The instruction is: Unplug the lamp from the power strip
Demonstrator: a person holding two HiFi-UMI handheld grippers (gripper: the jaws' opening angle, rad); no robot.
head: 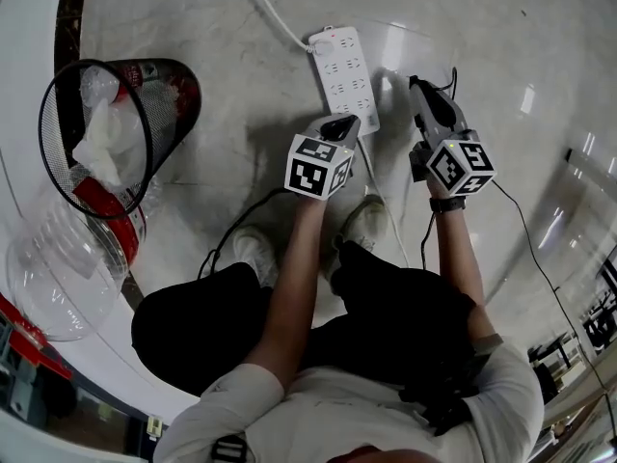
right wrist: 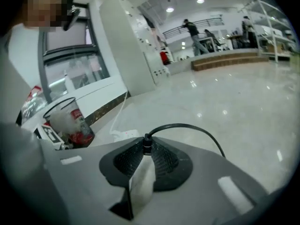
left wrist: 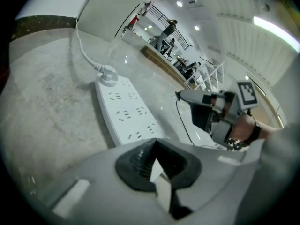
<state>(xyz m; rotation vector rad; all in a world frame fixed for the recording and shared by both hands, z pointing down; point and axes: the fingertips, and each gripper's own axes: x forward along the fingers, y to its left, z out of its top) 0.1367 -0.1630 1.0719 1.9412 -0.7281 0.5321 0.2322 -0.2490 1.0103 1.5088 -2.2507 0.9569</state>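
**Right gripper** [right wrist: 145,154]: the jaws are clenched on the lamp plug [right wrist: 147,142]. Only its black ribbed collar shows above the dark, cross-hatched rubber pads [right wrist: 164,161], with a pale body wedged between them. A smooth black cable [right wrist: 197,127] arcs from the collar to the right. Only the right gripper view shows this grip; in the head view the gripper's grey body covers it.

**Left gripper** [left wrist: 157,162]: the jaws are closed together, with a thin pale sliver at their seam and no object seen held. The left gripper view alone shows the right gripper side-on, raised off the floor. The cable hangs from its tip, to the right of the power strip [left wrist: 125,112] and apart from it, so the plug is out of the strip.

**Power strip:** a flat white plastic bar with rows of slotted sockets. A round white plug [left wrist: 108,74] on a white cord [left wrist: 80,43] sits at its far end. The head view places the left jaws at the strip's near end; whether they touch it cannot be told.

**Surroundings:** the floor [head: 193,17] is pale, mottled, polished stone. To the left stands a black wire-mesh wastebasket [head: 183,90] holding crumpled white waste. Nearer than it lies a clear domed plastic container [head: 53,278].
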